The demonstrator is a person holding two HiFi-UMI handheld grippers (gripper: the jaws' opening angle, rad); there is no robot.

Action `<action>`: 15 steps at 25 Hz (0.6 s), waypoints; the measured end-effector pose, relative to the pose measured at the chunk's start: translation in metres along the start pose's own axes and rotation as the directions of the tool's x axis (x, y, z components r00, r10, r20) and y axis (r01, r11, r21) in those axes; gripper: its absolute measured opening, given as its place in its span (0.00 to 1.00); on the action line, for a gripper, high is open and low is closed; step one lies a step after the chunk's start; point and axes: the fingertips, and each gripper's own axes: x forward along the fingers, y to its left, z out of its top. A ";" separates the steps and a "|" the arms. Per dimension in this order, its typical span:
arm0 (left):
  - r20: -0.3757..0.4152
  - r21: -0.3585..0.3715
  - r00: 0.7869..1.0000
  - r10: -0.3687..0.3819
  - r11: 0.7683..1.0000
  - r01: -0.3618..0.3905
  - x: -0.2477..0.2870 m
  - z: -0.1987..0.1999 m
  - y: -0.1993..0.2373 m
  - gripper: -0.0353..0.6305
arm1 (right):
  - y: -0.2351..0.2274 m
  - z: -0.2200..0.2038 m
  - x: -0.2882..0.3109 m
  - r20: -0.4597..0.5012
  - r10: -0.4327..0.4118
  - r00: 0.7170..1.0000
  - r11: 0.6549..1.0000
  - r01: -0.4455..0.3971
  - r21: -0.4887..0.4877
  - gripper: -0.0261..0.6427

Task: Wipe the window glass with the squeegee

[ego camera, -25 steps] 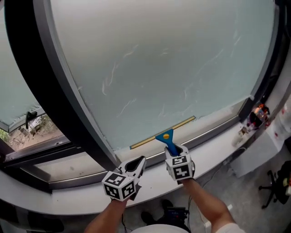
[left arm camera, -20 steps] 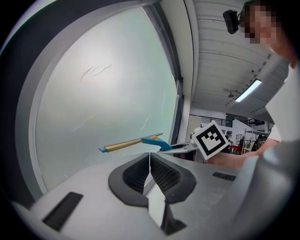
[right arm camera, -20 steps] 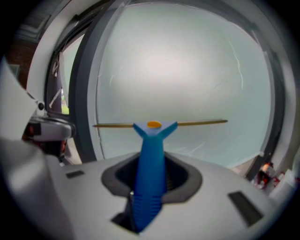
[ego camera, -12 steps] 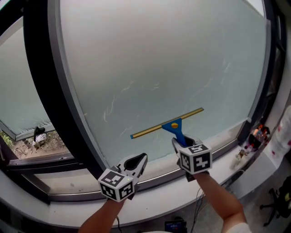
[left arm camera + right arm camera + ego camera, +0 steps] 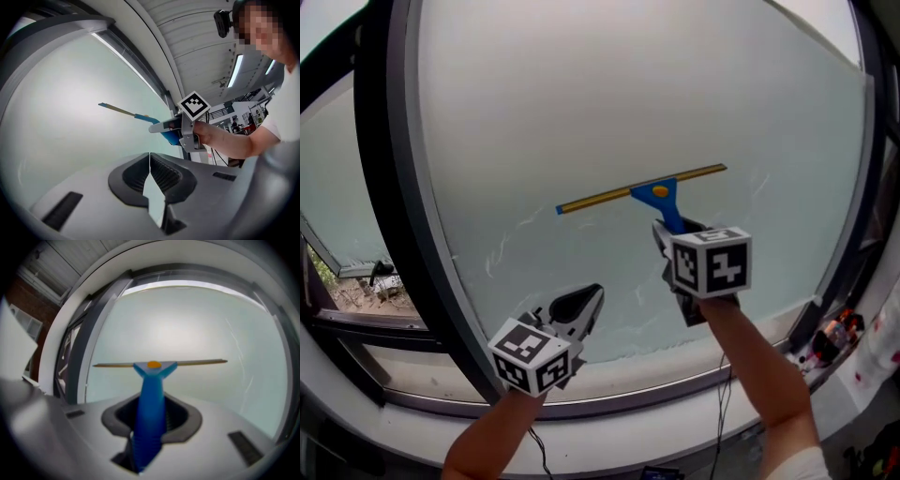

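Head view: the right gripper (image 5: 673,228), at centre right of the frame, is clamping the blue handle of the squeegee (image 5: 659,192). The yellow-edged blade is lying against the window glass (image 5: 609,94) across the middle of the frame, its right end tilted slightly higher. The left gripper (image 5: 586,302) is hovering at lower centre left, below the blade and apart from it. Pale streaks (image 5: 502,248) are showing on the pane at lower left, beside the dark curved frame (image 5: 375,187).

Right gripper view: the handle of the squeegee (image 5: 152,380) is sitting upright between the jaws of the right gripper (image 5: 150,413), the blade crossing the glass (image 5: 187,324) at mid-frame.

Left gripper view: the jaws of the left gripper (image 5: 150,168) are meeting at their tips with nothing between them; the squeegee (image 5: 140,116) is appearing at centre.
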 end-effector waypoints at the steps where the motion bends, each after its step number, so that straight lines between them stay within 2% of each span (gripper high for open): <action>1: 0.012 0.016 1.000 0.015 1.000 -0.015 0.009 0.010 -0.001 0.09 | -0.007 0.014 0.001 0.019 0.009 1.000 1.000 -0.009 -0.001 0.24; 7: 0.070 0.153 0.993 0.095 0.983 -0.105 0.048 0.074 -0.009 0.09 | -0.043 0.097 0.008 0.134 0.006 0.991 0.999 0.000 -0.049 0.24; 15: 0.120 0.189 0.973 0.196 0.958 -0.216 0.060 0.142 0.026 0.09 | -0.061 0.195 0.011 0.251 -0.024 0.968 0.999 0.032 -0.026 0.24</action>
